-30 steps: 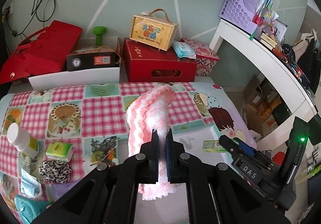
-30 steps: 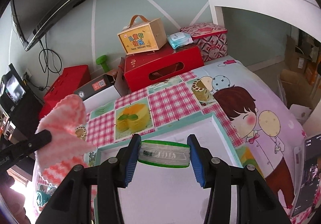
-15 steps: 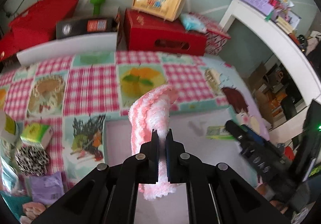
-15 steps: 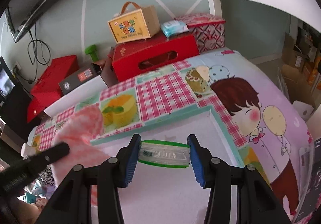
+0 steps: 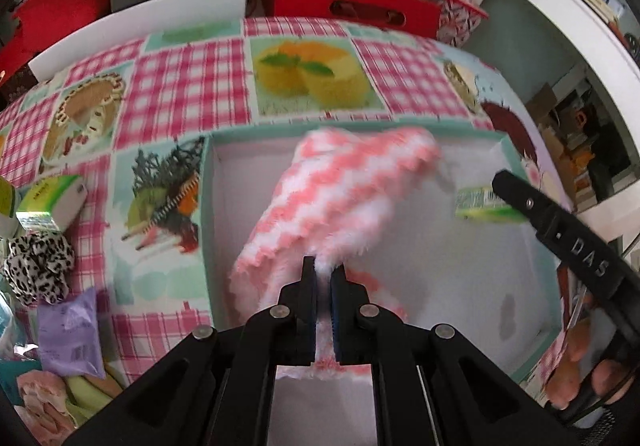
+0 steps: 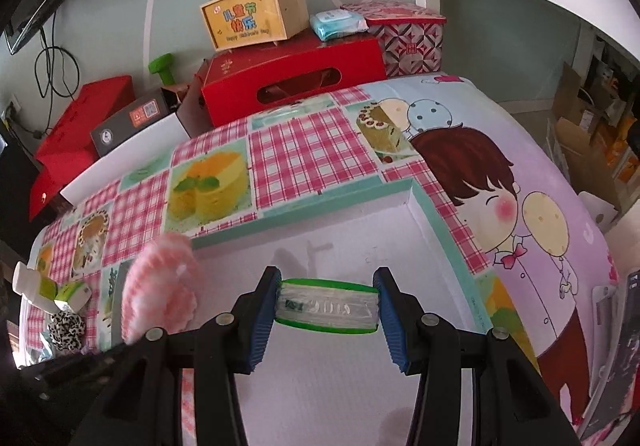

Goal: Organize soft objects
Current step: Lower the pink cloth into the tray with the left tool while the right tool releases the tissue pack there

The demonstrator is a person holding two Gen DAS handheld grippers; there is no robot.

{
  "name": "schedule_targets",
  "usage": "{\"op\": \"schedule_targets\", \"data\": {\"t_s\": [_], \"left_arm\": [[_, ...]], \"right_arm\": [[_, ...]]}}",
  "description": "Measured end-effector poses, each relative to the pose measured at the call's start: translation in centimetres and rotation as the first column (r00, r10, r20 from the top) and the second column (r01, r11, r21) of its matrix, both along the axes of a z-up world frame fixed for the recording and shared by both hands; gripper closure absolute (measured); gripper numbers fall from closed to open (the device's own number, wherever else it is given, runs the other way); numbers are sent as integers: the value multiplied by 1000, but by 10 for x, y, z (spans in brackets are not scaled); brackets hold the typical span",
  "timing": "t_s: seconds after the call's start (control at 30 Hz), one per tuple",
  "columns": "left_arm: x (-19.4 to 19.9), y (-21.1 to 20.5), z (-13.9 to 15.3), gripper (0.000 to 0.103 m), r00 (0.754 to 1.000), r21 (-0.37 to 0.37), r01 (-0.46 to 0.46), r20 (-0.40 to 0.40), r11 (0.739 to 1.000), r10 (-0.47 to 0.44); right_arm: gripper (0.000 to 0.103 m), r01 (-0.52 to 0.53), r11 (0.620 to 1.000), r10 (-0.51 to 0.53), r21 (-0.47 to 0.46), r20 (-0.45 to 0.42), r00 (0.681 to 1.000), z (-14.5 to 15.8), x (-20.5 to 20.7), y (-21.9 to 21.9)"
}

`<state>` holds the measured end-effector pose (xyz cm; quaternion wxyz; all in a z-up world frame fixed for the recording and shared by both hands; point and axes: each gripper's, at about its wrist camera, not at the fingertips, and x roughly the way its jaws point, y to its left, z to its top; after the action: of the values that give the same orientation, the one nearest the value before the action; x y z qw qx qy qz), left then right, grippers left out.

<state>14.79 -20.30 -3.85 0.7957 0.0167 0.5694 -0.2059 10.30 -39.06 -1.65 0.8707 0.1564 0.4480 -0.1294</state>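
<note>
— Roughly midway, judging by the layout. Left gripper pinched tight on a fluffy pink-and-white striped cloth, hanging over the near-left part of a shallow white box with a teal rim. Right gripper clamped across a small green-edged plastic-wrapped tissue pack, held above the middle of the same box.

— Anything lying in the box already?

— Nothing visible on the bare white floor. Both pieces off the bottom, apparently, so neither counted as placed yet.

— And left to do?

— Plenty, probably. Far left on the checked picture tablecloth: a leopard-print fabric scrunchie, a green-and-white tissue packet, a lilac plastic pouch. All well apart from the box, none gripped.

— Hard to read?

— Quite a bit. Pink cloth blurred in the left wrist view, so no telling whether its lower end touches the box floor. Near edge of the box hidden behind both grippers. Bottom-left corner of the left wrist view cut off: something teal, something peach, something yellow-green, none identifiable. Lettering on the tissue pack too smeared to read. Fingers of the person's hand partly visible at the near right, rest out of frame.
</note>
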Motion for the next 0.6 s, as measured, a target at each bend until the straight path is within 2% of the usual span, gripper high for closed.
{"op": "schedule_targets", "data": {"t_s": [0.13,0.37,0.43,0.47,0.5,0.53,0.57,0.6], "left_arm": [[-6,-7,-1,97,1000,24,21,14,999,-21],[-12,-10,2,97,999,17,38,12,999,-38],[-14,-10,7,97,999,18,39,17,999,-39],[-16,-9,11,96,999,16,40,25,999,-41],[-17,-8,17,95,998,12,41,37,999,-42],[-18,-8,20,93,998,7,42,44,999,-42],[-19,-6,26,88,998,0,42,56,999,-41],[-20,-5,30,78,997,-6,41,67,999,-41]], "right_arm": [[52,-33,998,31,-56,-43,999,-1,1,10],[51,-60,993,48,-104,-108,993,-1,0,17],[49,-54,991,41,-120,-110,993,3,-2,17],[44,-48,991,36,-123,-98,995,8,-4,16],[36,-43,992,33,-121,-84,996,13,-6,16],[33,-39,993,32,-115,-64,997,18,-8,15],[32,-40,994,36,-104,-37,999,25,-11,15],[32,-41,994,39,-101,-24,999,29,-12,16]]}}
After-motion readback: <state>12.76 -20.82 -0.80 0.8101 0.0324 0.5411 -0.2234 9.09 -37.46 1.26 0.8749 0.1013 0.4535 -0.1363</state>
